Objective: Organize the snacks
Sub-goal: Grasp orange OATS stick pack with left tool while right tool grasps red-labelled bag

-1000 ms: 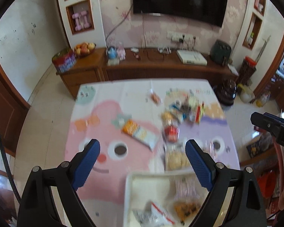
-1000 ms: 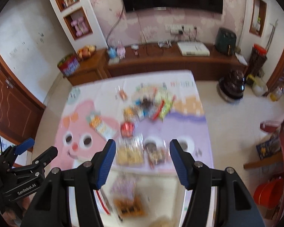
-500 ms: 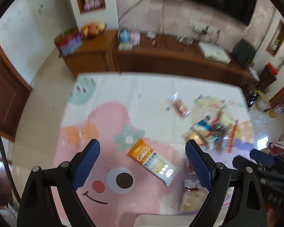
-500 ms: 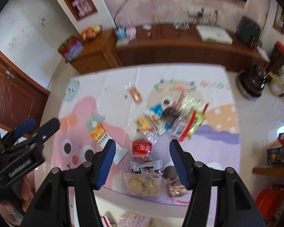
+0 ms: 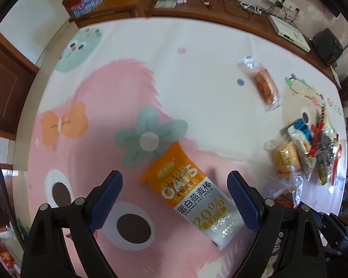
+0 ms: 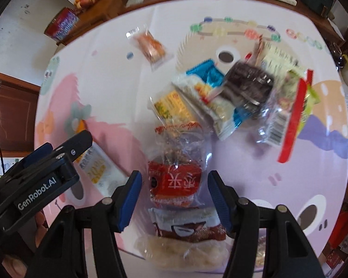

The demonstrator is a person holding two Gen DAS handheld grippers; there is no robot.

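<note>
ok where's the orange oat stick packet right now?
In the left wrist view the oat stick packet lies flat on the pink tablecloth, between the open left gripper fingers, just below the green flower print.

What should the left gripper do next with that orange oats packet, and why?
Probably lower the left gripper straight down and close on the oat stick packet. The packet lies flat on the tablecloth, apart from the snack pile, and already sits between the open fingers, though angled across them, so a slight wrist twist may help.
</note>
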